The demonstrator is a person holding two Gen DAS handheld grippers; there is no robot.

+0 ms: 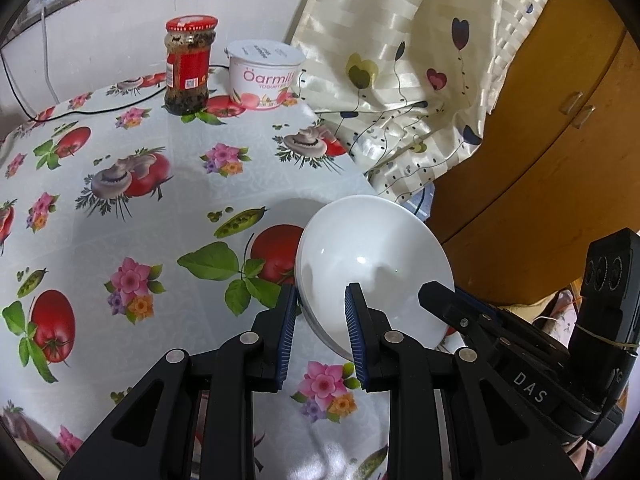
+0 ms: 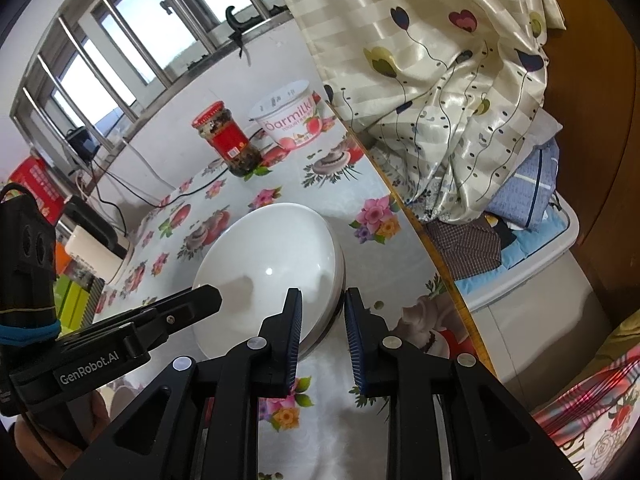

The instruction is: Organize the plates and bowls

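A white bowl (image 1: 372,256) sits near the right edge of the flowered table, and a second rim below it shows it nested in another white bowl (image 2: 334,312). My left gripper (image 1: 320,308) is shut on its near-left rim, one pad inside and one outside. My right gripper (image 2: 323,312) is shut on the rim at the opposite side, again with one pad inside the bowl (image 2: 272,264) and one outside. Each view also shows the other gripper's black finger reaching over the rim: the right one (image 1: 436,300) and the left one (image 2: 200,298).
A red-lidded jar (image 1: 188,68) and a yogurt tub (image 1: 264,76) stand at the table's far side by the wall. A patterned curtain (image 1: 400,80) hangs past the right table edge, beside a wooden cabinet (image 1: 540,160). Cables, a white box (image 2: 92,256) and a clothes bin (image 2: 520,240) lie around.
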